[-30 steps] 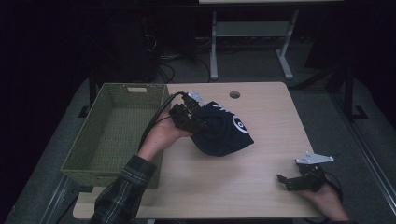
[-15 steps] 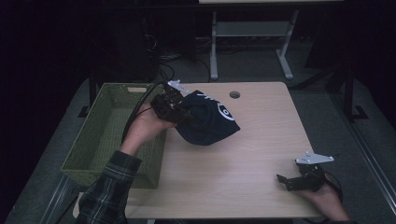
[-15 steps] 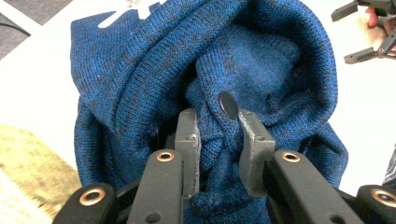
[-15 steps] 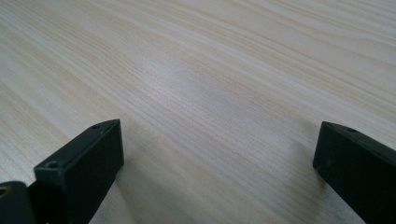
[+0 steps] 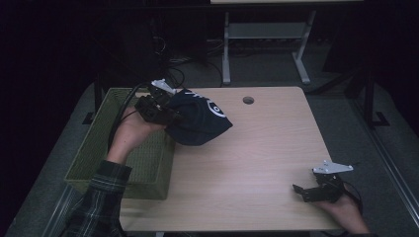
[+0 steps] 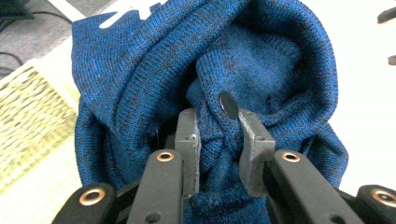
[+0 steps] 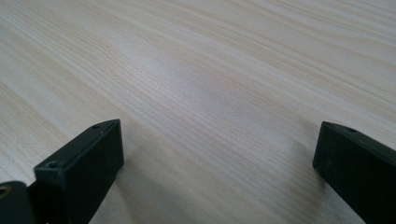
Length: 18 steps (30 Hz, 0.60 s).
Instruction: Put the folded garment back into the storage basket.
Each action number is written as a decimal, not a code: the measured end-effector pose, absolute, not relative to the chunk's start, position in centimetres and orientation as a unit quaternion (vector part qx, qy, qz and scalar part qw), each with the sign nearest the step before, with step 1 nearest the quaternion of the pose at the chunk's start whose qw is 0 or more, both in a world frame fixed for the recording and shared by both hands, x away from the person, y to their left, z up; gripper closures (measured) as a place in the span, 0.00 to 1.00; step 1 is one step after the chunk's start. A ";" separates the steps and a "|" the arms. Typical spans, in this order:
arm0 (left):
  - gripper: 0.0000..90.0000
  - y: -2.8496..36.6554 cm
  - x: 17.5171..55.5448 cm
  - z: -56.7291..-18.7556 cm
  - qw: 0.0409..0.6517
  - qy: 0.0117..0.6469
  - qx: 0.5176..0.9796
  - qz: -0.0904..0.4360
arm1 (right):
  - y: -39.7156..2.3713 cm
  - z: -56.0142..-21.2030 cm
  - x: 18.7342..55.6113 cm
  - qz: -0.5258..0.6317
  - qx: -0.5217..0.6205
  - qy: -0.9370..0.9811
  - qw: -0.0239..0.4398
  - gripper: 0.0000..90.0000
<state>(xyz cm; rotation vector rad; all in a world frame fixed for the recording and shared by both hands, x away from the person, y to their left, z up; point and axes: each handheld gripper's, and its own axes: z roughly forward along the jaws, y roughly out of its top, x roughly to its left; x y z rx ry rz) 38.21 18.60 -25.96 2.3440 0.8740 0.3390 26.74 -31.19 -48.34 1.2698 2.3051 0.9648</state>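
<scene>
A dark blue knitted garment (image 5: pixel 197 120) with a white print hangs bunched over the table's left edge, beside the green basket (image 5: pixel 94 148). My left gripper (image 5: pixel 165 111) is shut on a fold of it; in the left gripper view the jaws pinch the blue knit (image 6: pixel 219 70) just below a small black button (image 6: pixel 228 103). My right gripper (image 5: pixel 309 190) rests low at the table's front right corner, open, with bare wood (image 7: pixel 210 93) between its fingers (image 7: pixel 84 158).
The light wooden table (image 5: pixel 257 163) has a round cable hole (image 5: pixel 248 100) near its back edge. The woven green basket stands against the table's left side. A metal stand (image 5: pixel 267 34) and cables lie on the floor behind.
My left gripper has carried the blue garment leftward, from the table's middle-left to the basket's edge. The right gripper has stayed put.
</scene>
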 end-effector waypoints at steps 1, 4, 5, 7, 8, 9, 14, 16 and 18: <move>0.80 18.9 38.2 -26.0 0.304 0.333 0.883 0.130 | -31.2 -48.3 26.7 0.339 0.447 0.811 0.168 0.02; 0.80 20.3 38.2 -25.9 0.303 0.347 0.877 0.137 | -31.2 -48.3 26.7 0.339 0.446 0.811 0.168 0.02; 0.80 20.7 38.2 -25.9 0.301 0.352 0.875 0.140 | -31.2 -48.3 26.7 0.339 0.446 0.811 0.168 0.02; 0.80 21.5 38.1 -26.0 0.299 0.361 0.871 0.148 | -31.2 -48.3 26.7 0.339 0.446 0.811 0.168 0.02; 0.80 22.0 38.0 -26.0 0.297 0.365 0.869 0.151 | -31.2 -48.3 26.7 0.339 0.446 0.811 0.169 0.02; 0.80 22.3 38.0 -26.0 0.298 0.369 0.867 0.154 | -31.2 -48.3 26.7 0.339 0.446 0.811 0.168 0.02; 0.80 24.5 37.6 -26.2 0.300 0.393 0.854 0.163 | -31.2 -48.3 26.7 0.339 0.446 0.811 0.169 0.02; 0.80 25.2 37.5 -26.3 0.300 0.400 0.850 0.165 | -31.2 -48.3 26.7 0.339 0.447 0.811 0.169 0.02; 0.80 25.8 37.4 -26.5 0.298 0.407 0.847 0.166 | -31.2 -48.3 26.7 0.339 0.447 0.811 0.168 0.02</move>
